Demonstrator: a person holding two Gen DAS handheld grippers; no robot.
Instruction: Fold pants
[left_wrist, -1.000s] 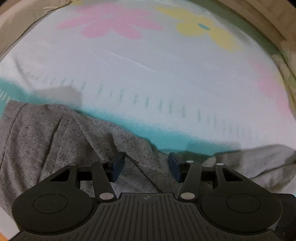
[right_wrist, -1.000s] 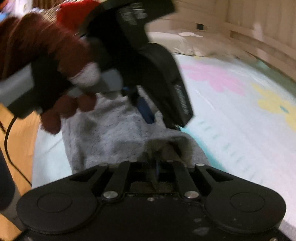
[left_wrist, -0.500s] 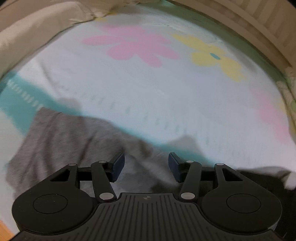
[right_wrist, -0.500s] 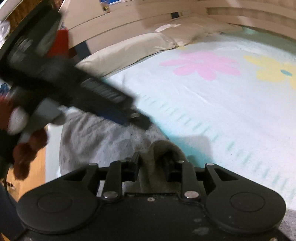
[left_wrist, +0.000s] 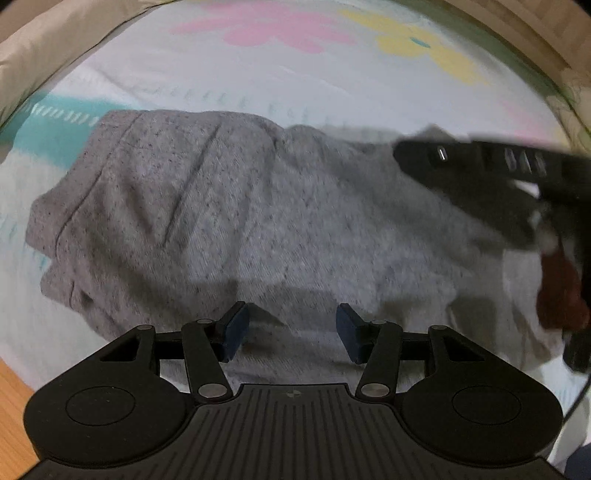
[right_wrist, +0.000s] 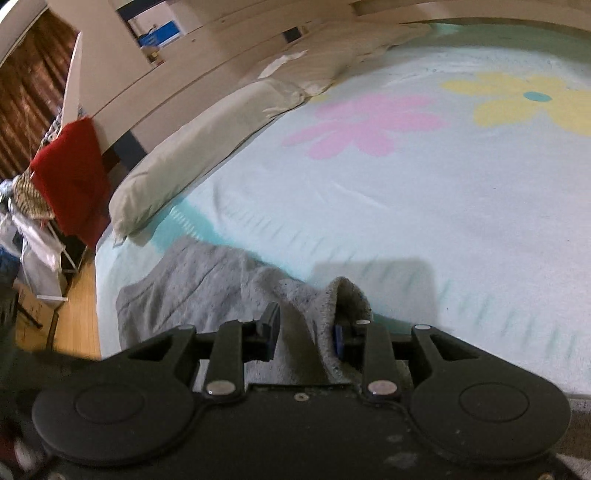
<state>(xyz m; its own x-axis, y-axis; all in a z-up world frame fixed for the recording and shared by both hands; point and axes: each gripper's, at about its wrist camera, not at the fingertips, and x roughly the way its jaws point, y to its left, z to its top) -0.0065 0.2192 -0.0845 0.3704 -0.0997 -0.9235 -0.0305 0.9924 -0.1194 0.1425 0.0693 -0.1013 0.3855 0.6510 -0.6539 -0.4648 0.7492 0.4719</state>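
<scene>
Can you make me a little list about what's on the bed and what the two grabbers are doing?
place: bed with a flower-print sheet
clothing: grey pants lying bunched near the bed's edge
left gripper: open, above the pants, holding nothing
right gripper: jaws have just been opening, a fold of the pants between them, lying against one pad
also there: pillow, red cloth beside the bed

Home bedroom. Bed (right_wrist: 424, 206) with a pale flower-print cover, beige pillows (right_wrist: 207, 147) along its far edge against a wooden headboard (right_wrist: 332, 33). Left of the bed: wood floor (right_wrist: 70, 314), drying rack with a red cloth (right_wrist: 72, 177), brown curtain (right_wrist: 26, 107) behind it.
</scene>
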